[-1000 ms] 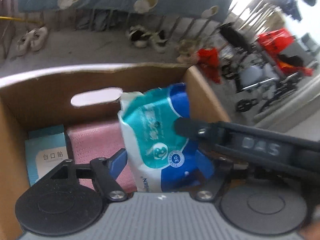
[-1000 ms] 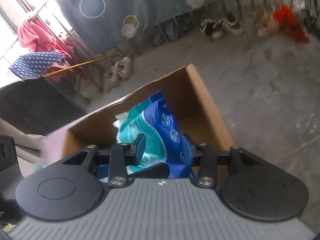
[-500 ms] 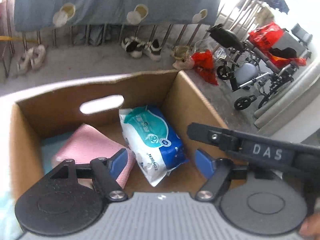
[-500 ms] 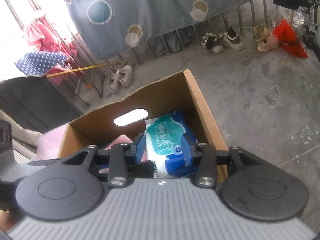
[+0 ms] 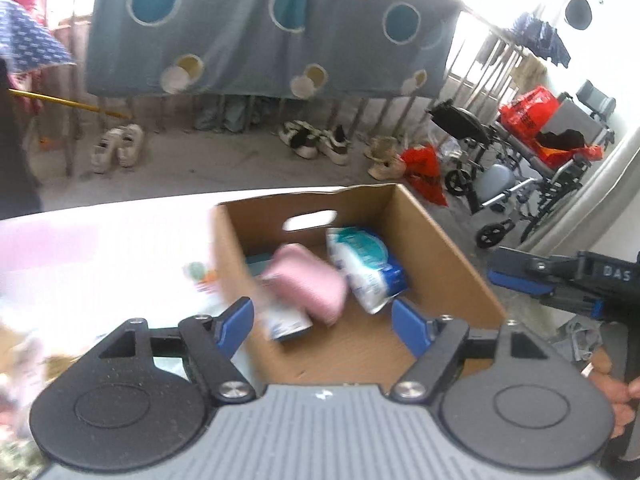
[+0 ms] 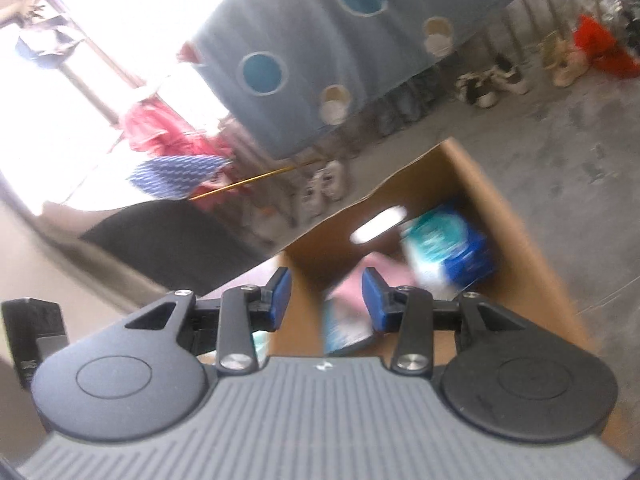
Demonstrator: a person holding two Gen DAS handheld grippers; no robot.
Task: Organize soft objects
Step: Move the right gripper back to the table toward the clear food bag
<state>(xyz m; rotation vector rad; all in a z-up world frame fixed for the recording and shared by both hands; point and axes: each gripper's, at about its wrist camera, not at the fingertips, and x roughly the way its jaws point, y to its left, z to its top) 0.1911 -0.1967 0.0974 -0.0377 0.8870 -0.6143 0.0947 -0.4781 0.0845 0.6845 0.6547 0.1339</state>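
A brown cardboard box [image 5: 440, 240] holds a teal, blue and white tissue pack [image 5: 364, 264] against its right wall. A folded pink cloth [image 5: 308, 280] lies to the pack's left, and a small light blue carton [image 5: 288, 322] sits in front of the cloth. My left gripper [image 5: 323, 326] hangs above the box's near edge; its jaws are opening with nothing between them. My right gripper [image 6: 328, 302] is open and empty, back from the box [image 6: 520, 248], with the pack [image 6: 444, 244] and cloth [image 6: 372, 276] blurred ahead. From the left wrist it shows at the right [image 5: 516, 282].
Left of the box lies a pale surface [image 5: 100, 264] with blurred small items. Behind it on the concrete floor are shoes [image 5: 120, 148], a hanging blue sheet with circles [image 5: 260, 36], red bags [image 5: 424, 168] and a wheelchair [image 5: 492, 168]. A hand [image 5: 612, 384] holds the right gripper's grip.
The tissue pack, held over the box a second ago, now lies inside it. Both grippers have pulled up and back, so the box looks smaller in both views.
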